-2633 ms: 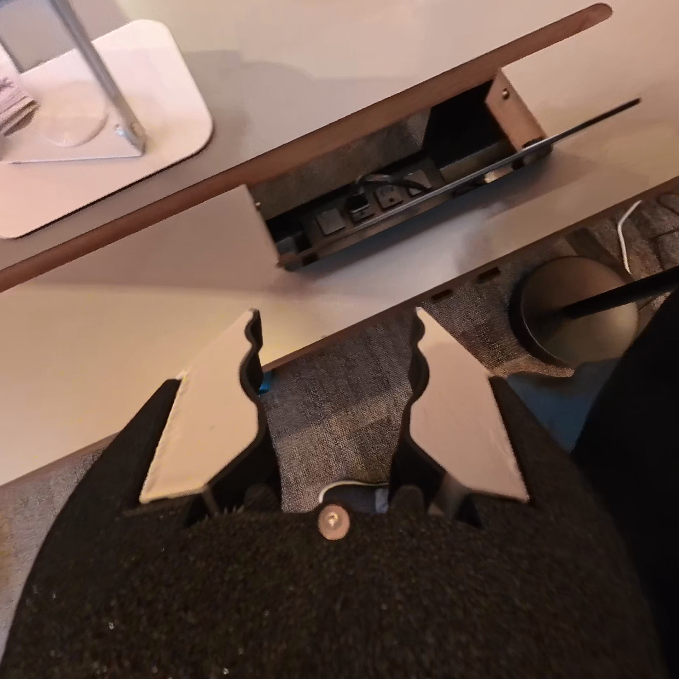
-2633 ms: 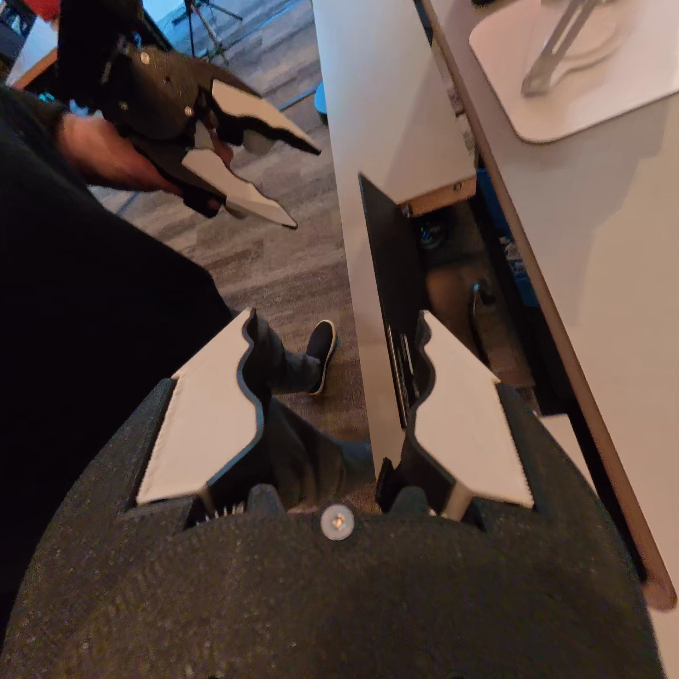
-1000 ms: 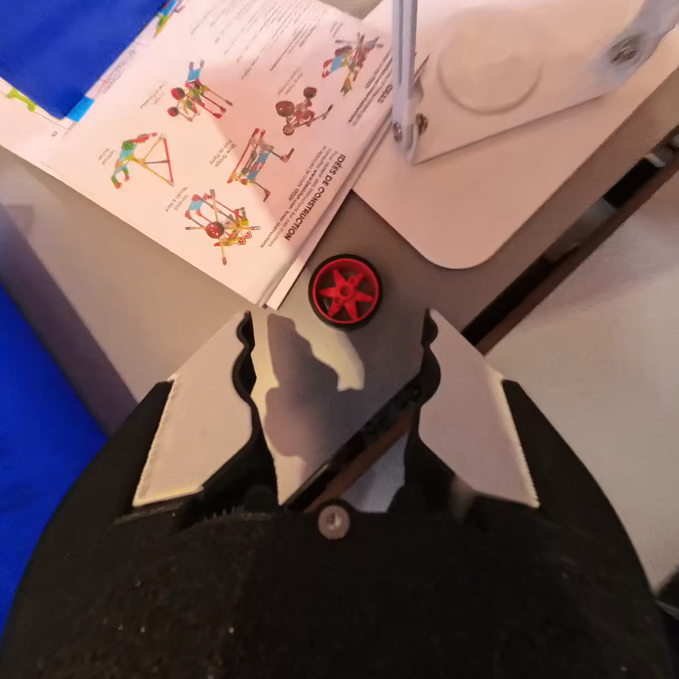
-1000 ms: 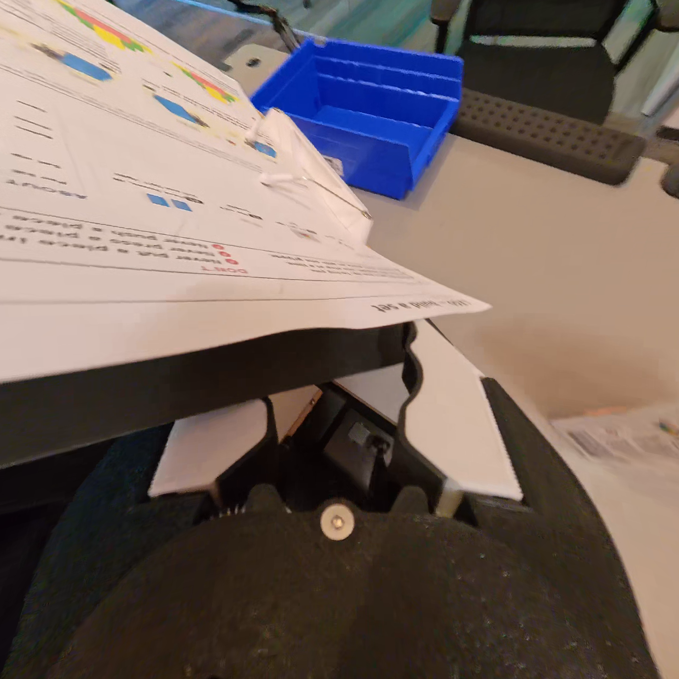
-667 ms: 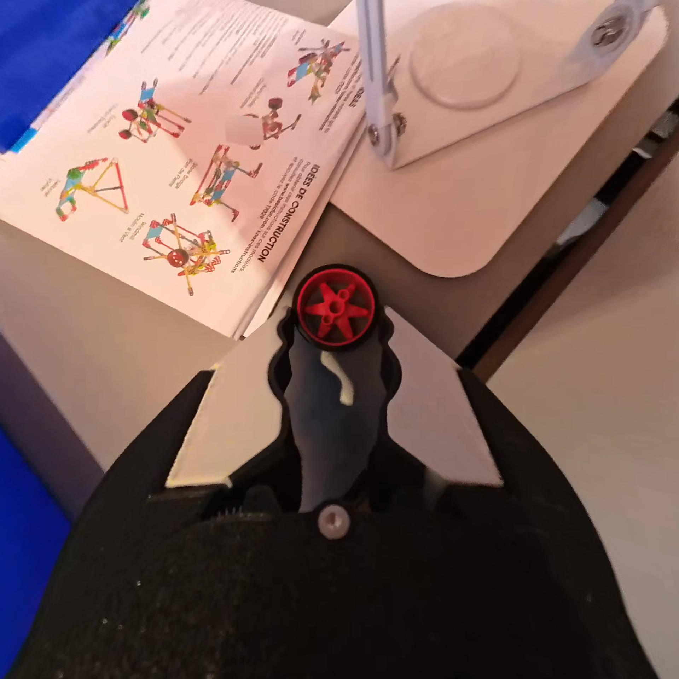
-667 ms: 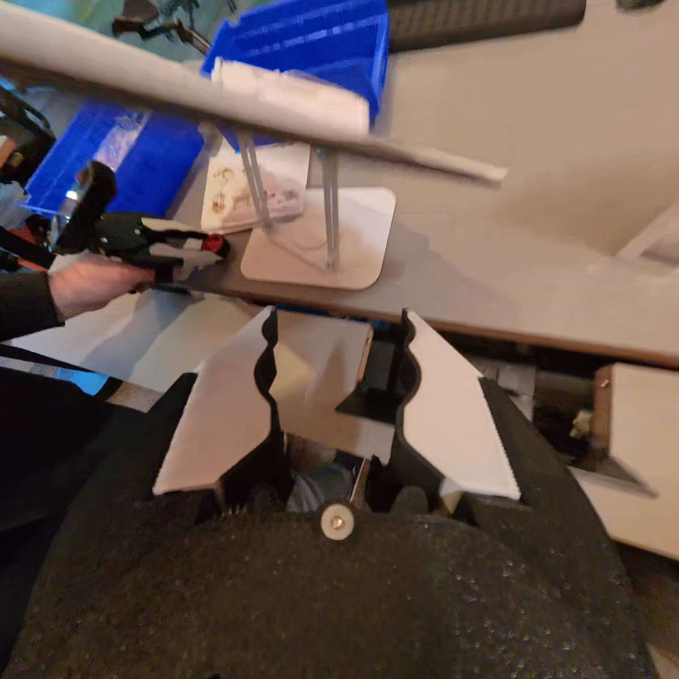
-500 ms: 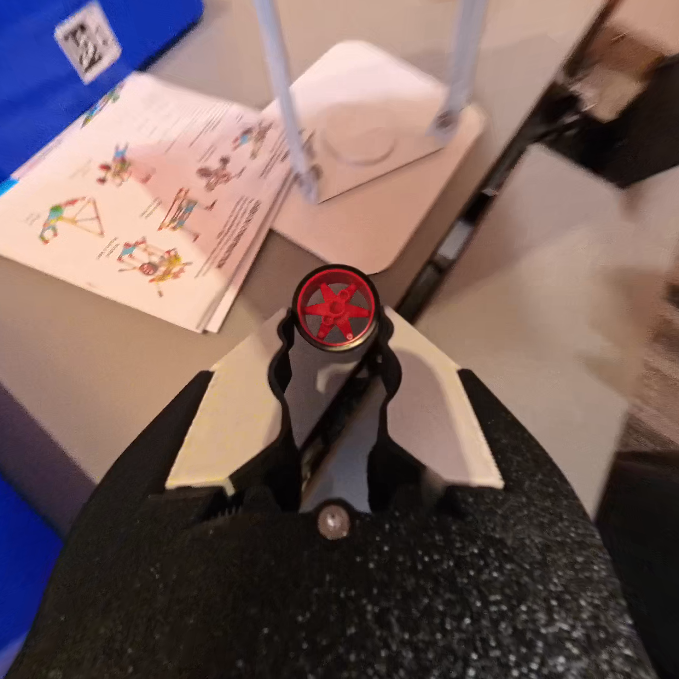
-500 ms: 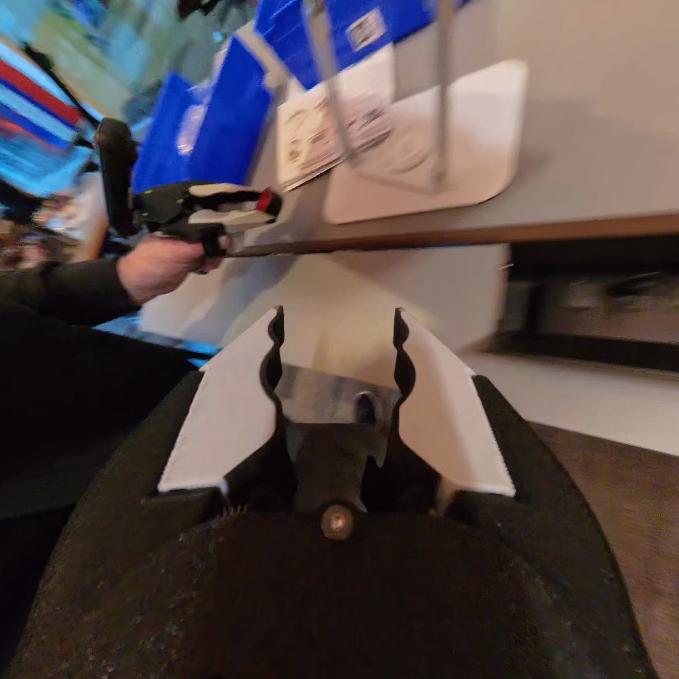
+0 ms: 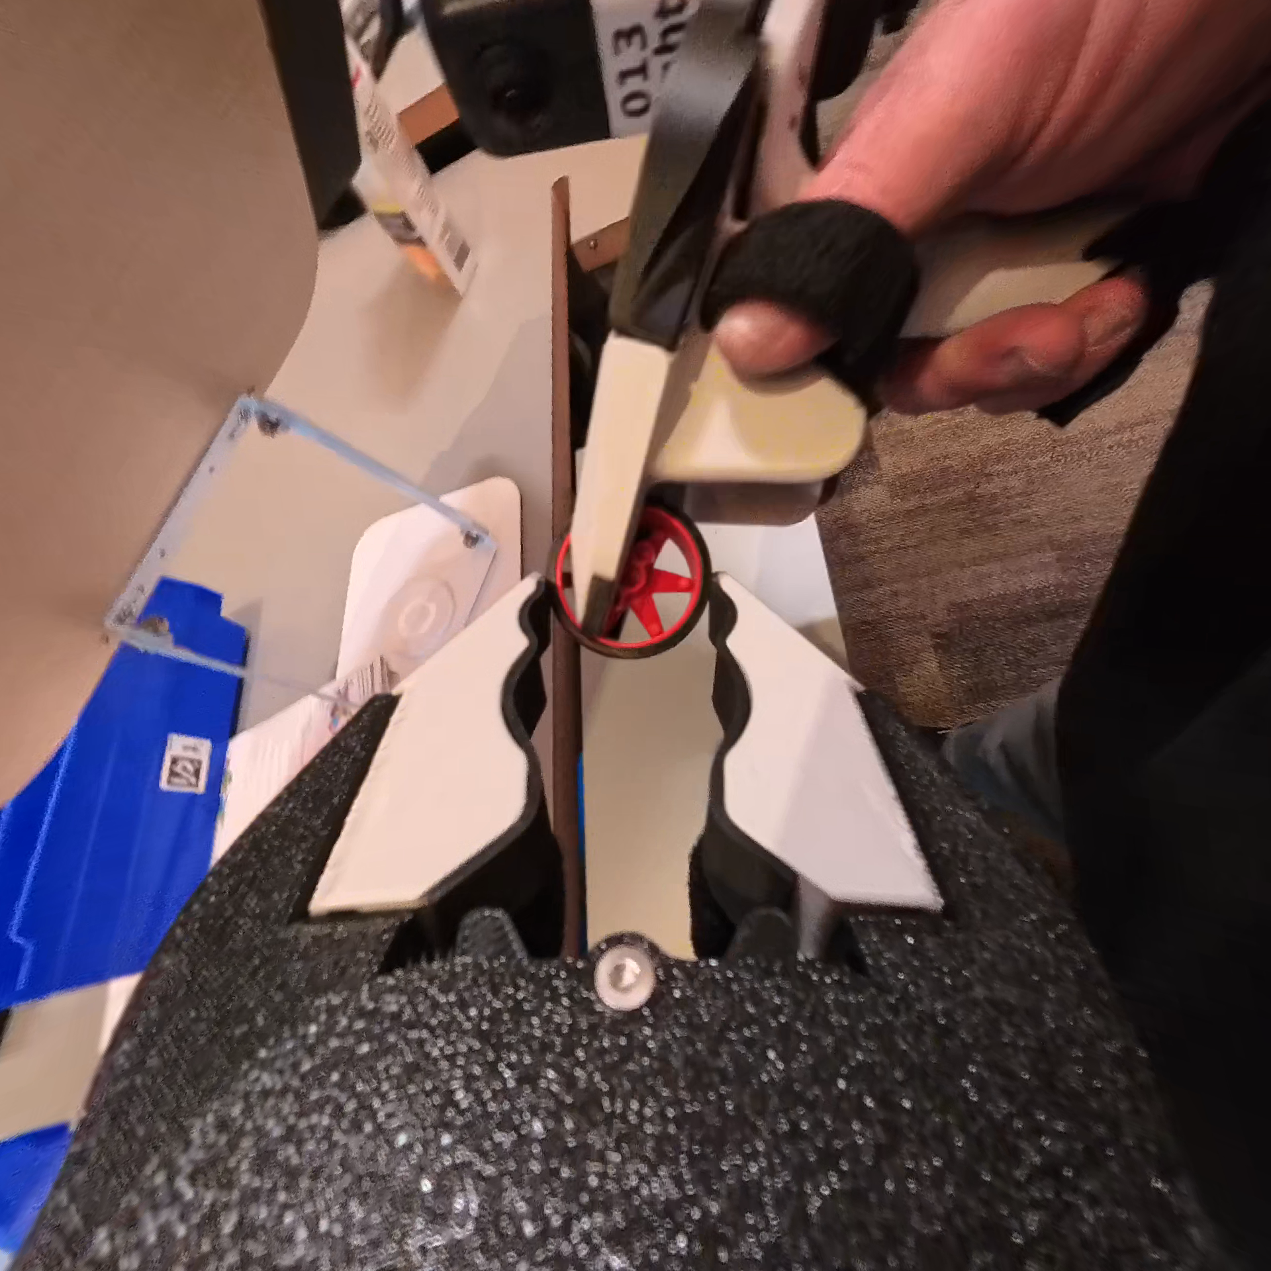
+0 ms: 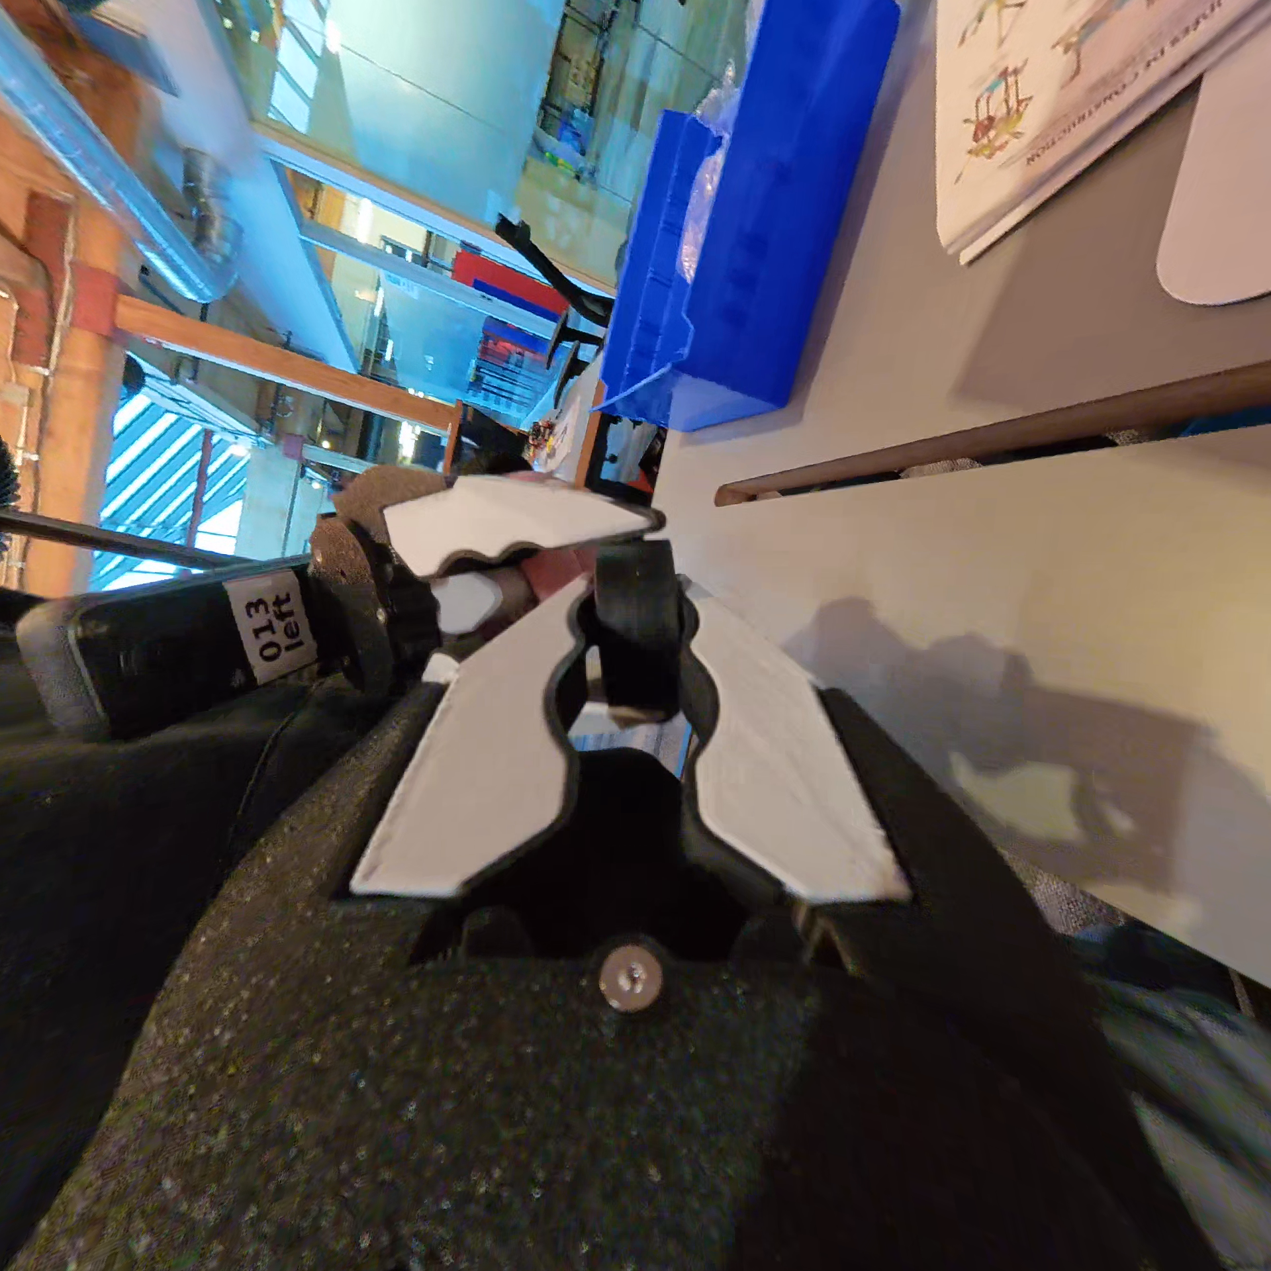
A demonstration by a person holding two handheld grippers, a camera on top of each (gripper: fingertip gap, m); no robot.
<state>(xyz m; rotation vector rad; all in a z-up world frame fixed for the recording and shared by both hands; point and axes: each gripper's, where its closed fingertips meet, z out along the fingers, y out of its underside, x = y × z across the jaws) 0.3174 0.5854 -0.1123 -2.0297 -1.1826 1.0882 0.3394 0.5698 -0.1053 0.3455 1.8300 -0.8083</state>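
Note:
A small wheel (image 9: 661, 590) with a red spoked hub and a black tyre sits between my left gripper's (image 9: 629, 584) fingertips, which are shut on its tyre, in the air over the desk's edge. My right gripper comes in from above, held by a hand (image 9: 997, 137); one of its white fingers (image 9: 612, 474) lies across the wheel's face. In the right wrist view the wheel (image 10: 636, 639) shows edge-on between my right gripper's (image 10: 636, 597) fingertips, which are shut on its two faces. One left gripper finger (image 10: 516, 523) shows just beyond it.
A grey desk with a brown edge (image 9: 564, 413) holds a clear acrylic stand (image 9: 309, 495) on a white base (image 9: 426, 605), an instruction booklet (image 10: 1066, 103) and a blue bin (image 10: 743, 241). A white desk top (image 10: 997, 584) lies nearer. Grey carpet (image 9: 963, 584) is below. Less than 4 cm separates the two grippers' tips.
My left gripper shut on the wheel on the desk and lifted it off. My right gripper swung in, narrowed its fingers and now clamps the same wheel.

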